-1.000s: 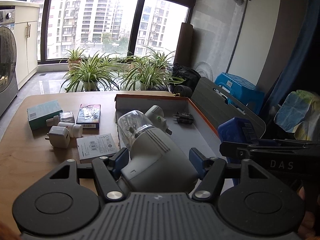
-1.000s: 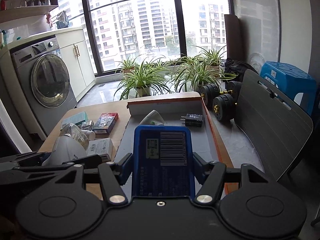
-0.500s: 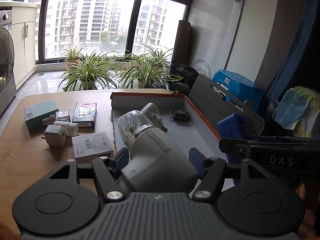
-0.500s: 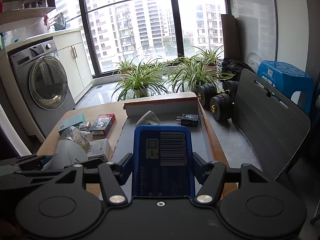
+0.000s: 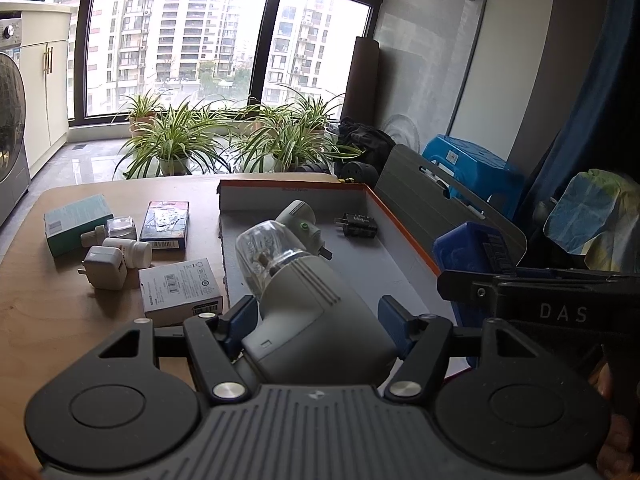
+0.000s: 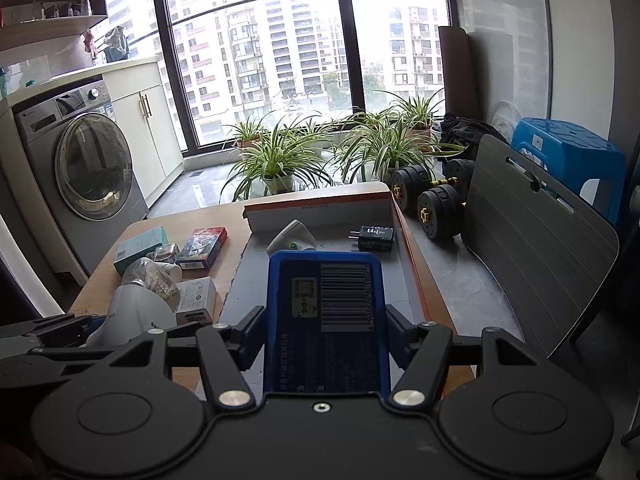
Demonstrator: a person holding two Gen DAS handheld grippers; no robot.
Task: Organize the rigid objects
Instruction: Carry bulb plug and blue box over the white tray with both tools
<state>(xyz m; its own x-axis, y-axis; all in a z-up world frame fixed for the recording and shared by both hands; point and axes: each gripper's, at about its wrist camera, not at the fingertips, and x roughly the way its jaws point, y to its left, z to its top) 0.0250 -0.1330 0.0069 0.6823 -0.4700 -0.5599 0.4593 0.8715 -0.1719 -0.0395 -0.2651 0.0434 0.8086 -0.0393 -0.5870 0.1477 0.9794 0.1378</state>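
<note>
My left gripper (image 5: 316, 322) is shut on a grey device with a clear dome end (image 5: 308, 296), held above the near end of the grey orange-rimmed tray (image 5: 404, 232). The device also shows in the right wrist view (image 6: 140, 300). My right gripper (image 6: 324, 330) is shut on a blue box with a barcode (image 6: 326, 316), held above the tray's near right side; the box shows in the left wrist view (image 5: 468, 252). In the tray lie a white plug-in device (image 5: 300, 218) and a black adapter (image 5: 358, 226).
On the wooden table (image 5: 48, 312) left of the tray lie a teal box (image 5: 76, 224), a dark card box (image 5: 166, 224), a white box (image 5: 180, 292), a white adapter (image 5: 104, 266) and a small white bottle (image 5: 128, 250). Dumbbells (image 6: 432, 204), a grey board (image 6: 532, 256) and a blue stool (image 6: 568, 160) stand at right.
Both grippers have drawn back and risen a little from the table with their objects still held. The tray and loose items sit where they were.
</note>
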